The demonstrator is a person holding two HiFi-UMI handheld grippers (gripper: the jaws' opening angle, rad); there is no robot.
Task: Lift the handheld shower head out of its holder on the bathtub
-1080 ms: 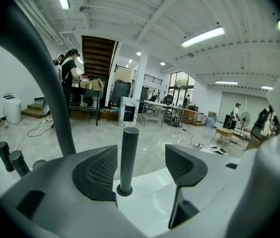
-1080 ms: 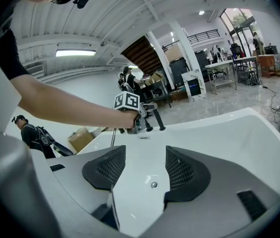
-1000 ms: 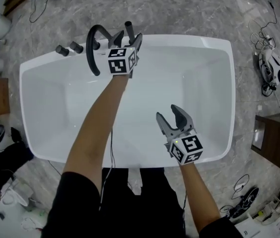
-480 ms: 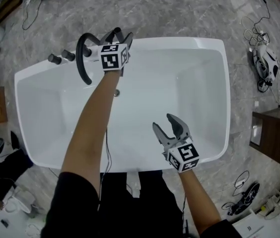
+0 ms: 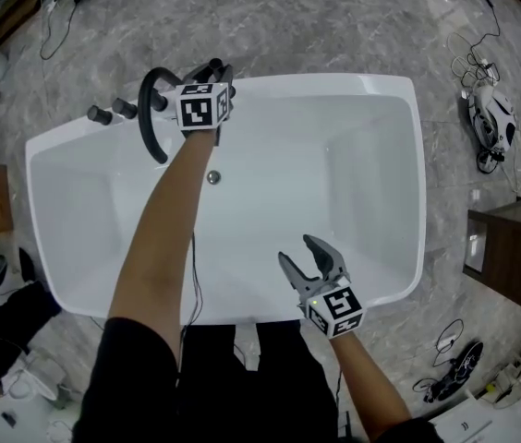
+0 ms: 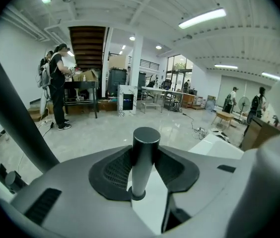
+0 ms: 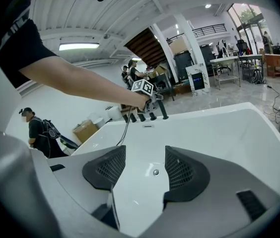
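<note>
The shower head's handle (image 6: 145, 152) is a black upright cylinder in its holder on the white bathtub's far rim (image 5: 390, 86). In the left gripper view it stands between the two pads, which press on both its sides. My left gripper (image 5: 214, 68) (image 6: 142, 165) has just been closing and is shut on this handle. In the head view the gripper hides the handle. My right gripper (image 5: 299, 255) (image 7: 141, 165) hangs open over the near part of the tub, with nothing between its fingers.
A black arched spout (image 5: 150, 109) and two black knobs (image 5: 113, 111) stand on the rim just left of the left gripper. The drain (image 5: 212, 177) sits in the tub floor. A wooden cabinet (image 5: 510, 257) and cables lie on the floor at right. People (image 6: 58, 83) stand far behind.
My left gripper has slid left along the far rim and closed around the black handle, which showed beside it before. My right gripper has drifted toward the tub's near rim.
</note>
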